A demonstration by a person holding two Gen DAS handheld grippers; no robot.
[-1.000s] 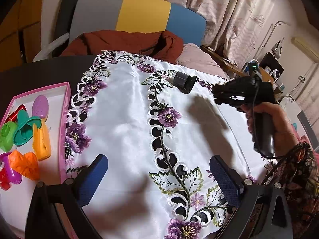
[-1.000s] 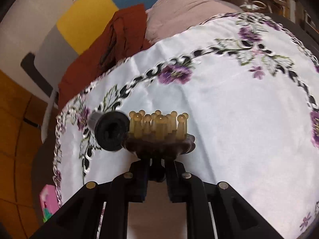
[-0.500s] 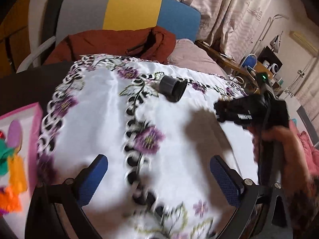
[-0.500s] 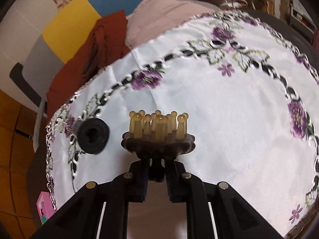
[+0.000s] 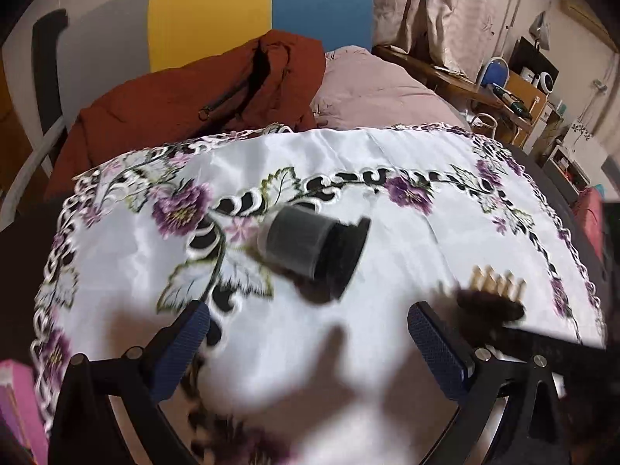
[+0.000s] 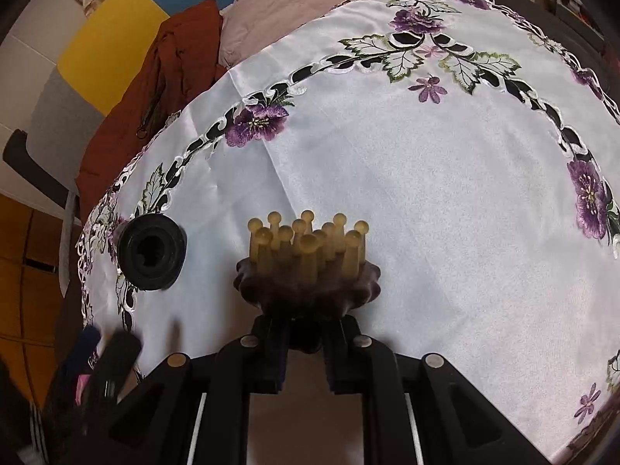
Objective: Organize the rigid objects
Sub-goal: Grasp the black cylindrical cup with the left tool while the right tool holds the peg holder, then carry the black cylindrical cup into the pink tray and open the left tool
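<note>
My left wrist view is smeared with motion blur, so the black cylinder (image 5: 310,246) lying on its side on the embroidered tablecloth (image 5: 387,178) shows only as a dark ribbed barrel with a wider flange; I cannot make out finer detail. Near the cylinder, toward the frame's lower right, the wooden massage brush (image 5: 492,294) is a blurred brown lump with pale pegs, and whatever carries it is cut off by the frame edge. A pink box (image 5: 15,399) is clipped at the lower left corner, its contents out of sight.

My left gripper (image 5: 310,333) hovers short of the cylinder, its blue-padded fingers (image 5: 182,343) spread wide with nothing between them, pointing across the cloth toward the cylinder.

My right gripper (image 6: 306,333) is clenched on the brush (image 6: 308,271); the handle is hidden between the jaws, and only the dark scalloped head with its round-tipped pegs stands up beyond them. In this view the cylinder (image 6: 151,254) lies just left of the brush, its hollow open end facing me. Beyond the cloth, behind the cylinder, a rust-red jacket (image 6: 155,89) drapes over a chair (image 6: 104,35).
</note>
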